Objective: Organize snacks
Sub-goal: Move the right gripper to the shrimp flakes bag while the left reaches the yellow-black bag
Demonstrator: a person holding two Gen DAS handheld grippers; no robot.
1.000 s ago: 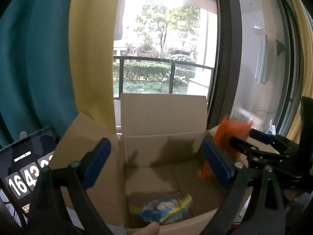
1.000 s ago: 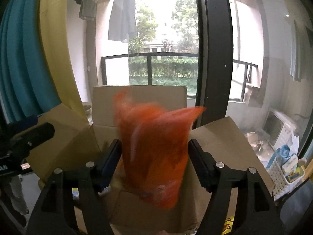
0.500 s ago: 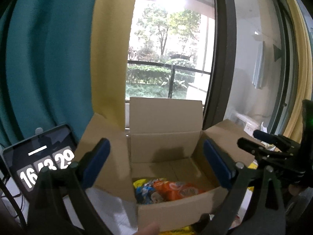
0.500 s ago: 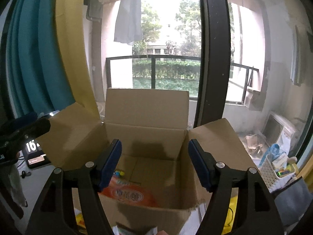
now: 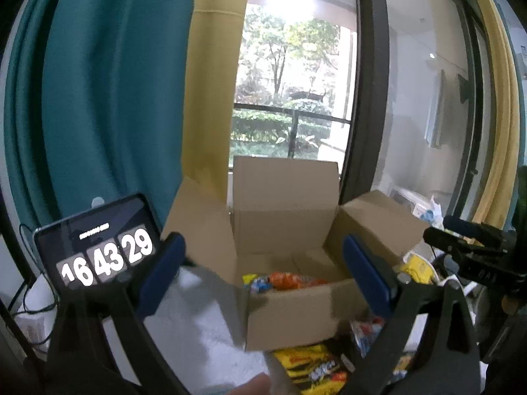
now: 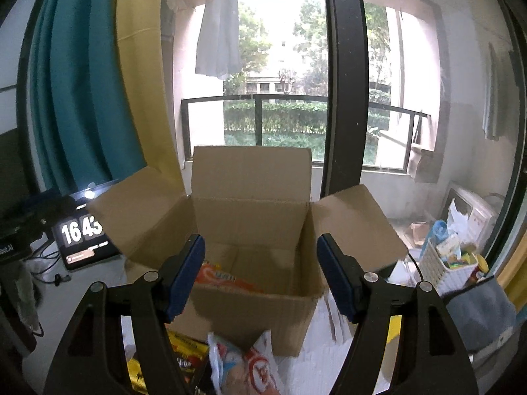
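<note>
Facing an open cardboard box (image 6: 250, 309), the right gripper (image 6: 260, 276) has jaws apart and empty; an orange snack bag (image 6: 224, 278) lies inside, left.

One cardboard box (image 6: 250, 309), two grippers, one tablet (image 5: 98, 253).

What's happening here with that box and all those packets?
A person with a two-finger gripper in each hand is sorting snacks into an open cardboard box by the window. An orange snack bag already lies inside, next to a blue and yellow packet. Both the left gripper and the right gripper are open and empty. More snacks wait in front of the box, including a yellow and black packet and a white and red bag.
</note>
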